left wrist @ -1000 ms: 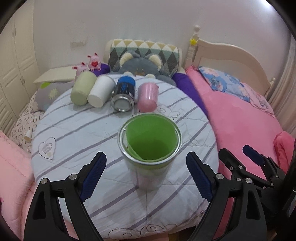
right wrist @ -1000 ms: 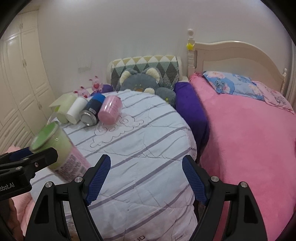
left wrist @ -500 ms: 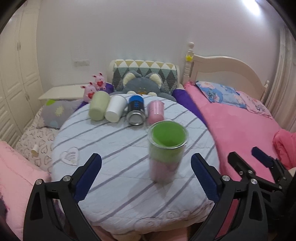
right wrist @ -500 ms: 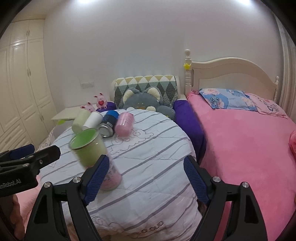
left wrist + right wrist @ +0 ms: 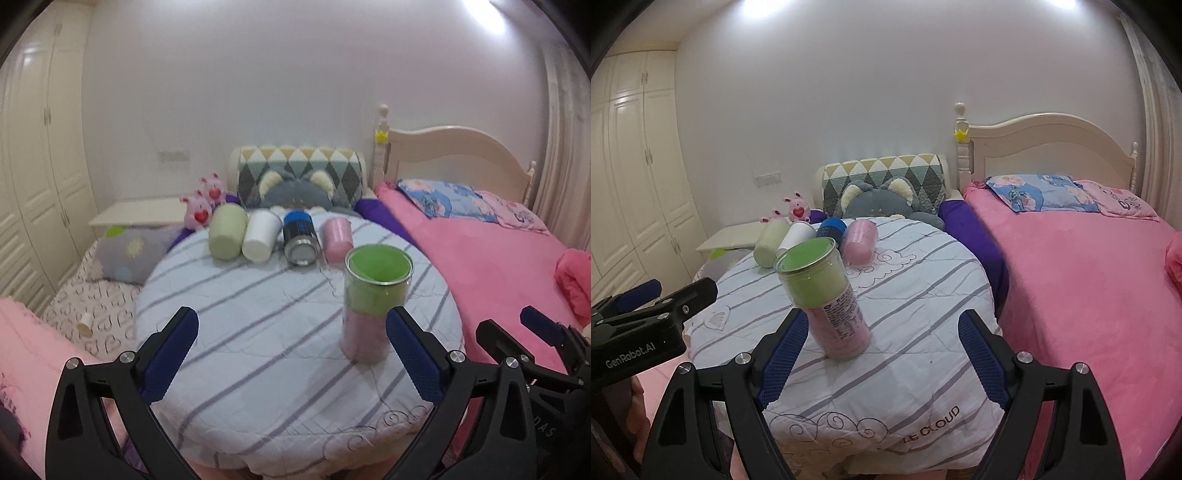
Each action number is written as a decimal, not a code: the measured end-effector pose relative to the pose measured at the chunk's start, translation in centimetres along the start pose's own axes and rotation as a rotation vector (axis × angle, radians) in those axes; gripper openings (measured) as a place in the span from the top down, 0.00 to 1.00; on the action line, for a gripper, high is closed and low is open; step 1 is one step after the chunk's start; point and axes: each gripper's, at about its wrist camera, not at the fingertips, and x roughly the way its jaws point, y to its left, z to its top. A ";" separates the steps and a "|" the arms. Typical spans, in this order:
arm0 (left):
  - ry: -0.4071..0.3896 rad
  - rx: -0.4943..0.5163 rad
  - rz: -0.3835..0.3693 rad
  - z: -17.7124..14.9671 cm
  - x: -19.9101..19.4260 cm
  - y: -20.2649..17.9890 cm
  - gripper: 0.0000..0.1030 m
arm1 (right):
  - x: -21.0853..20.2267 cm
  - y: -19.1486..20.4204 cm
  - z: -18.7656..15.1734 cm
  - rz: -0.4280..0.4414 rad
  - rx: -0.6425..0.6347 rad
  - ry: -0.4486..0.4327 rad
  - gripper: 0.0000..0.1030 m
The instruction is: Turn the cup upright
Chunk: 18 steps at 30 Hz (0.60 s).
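A clear cup with a green top and pink bottom (image 5: 373, 306) stands upright, mouth up, on the round striped table (image 5: 258, 332). It also shows in the right wrist view (image 5: 827, 295). My left gripper (image 5: 291, 354) is open and empty, pulled back with the cup just left of its right finger. My right gripper (image 5: 882, 365) is open and empty, with the cup just beyond its left finger. Four cups lie on their sides at the table's far edge: pale green (image 5: 226, 238), white (image 5: 259, 236), blue metal (image 5: 301, 240) and pink (image 5: 336, 238).
A pink bed (image 5: 1089, 295) lies to the right of the table. A grey plush cushion (image 5: 295, 188) and pink toys (image 5: 201, 208) sit behind the cups. White wardrobes (image 5: 631, 184) stand on the left. The left gripper shows in the right wrist view (image 5: 646, 325).
Both grippers have drawn back and risen from the cup. The left gripper let go of the cup, which now stands upright on the table.
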 end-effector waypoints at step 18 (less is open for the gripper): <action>-0.231 0.013 -0.017 -0.6 -1.8 -0.3 0.00 | -2.0 1.1 -0.9 -0.051 -0.046 -0.188 0.18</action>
